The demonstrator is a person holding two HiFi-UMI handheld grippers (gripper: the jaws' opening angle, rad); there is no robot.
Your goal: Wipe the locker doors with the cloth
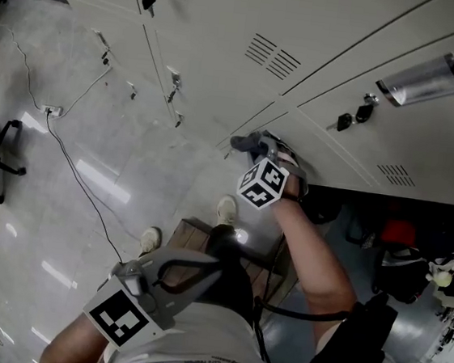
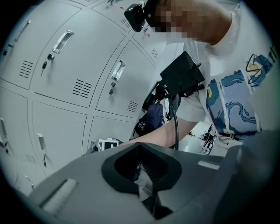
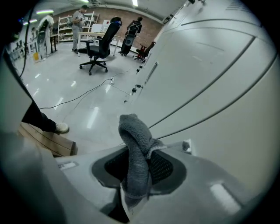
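Cloth (image 3: 134, 151): grey nubby terry, folded into upright hump, pinched between jaws of right tool (image 3: 139, 175); lies close against locker doors (image 1: 220, 29), by seam between two doors, contact unclear

Doors: smooth pale grey painted metal, louvred vents (image 1: 274, 57), shiny pull handles (image 1: 422, 81), keys (image 1: 355, 115) hanging in locks

Left tool (image 2: 142, 177): matte grey plastic, ribbed pads, jaws clenched on nothing, low near person's body

Floor (image 1: 54, 198): glossy pale grey, black cable (image 1: 77, 172) trailing across; office chair (image 3: 98, 48) far across room

left gripper (image 2: 141, 169), right gripper (image 3: 138, 165) — grey, black-white marker cubes (image 1: 262, 182) | T-shirt (image 2: 232, 94) — white, blue print | cable (image 2: 176, 127) black
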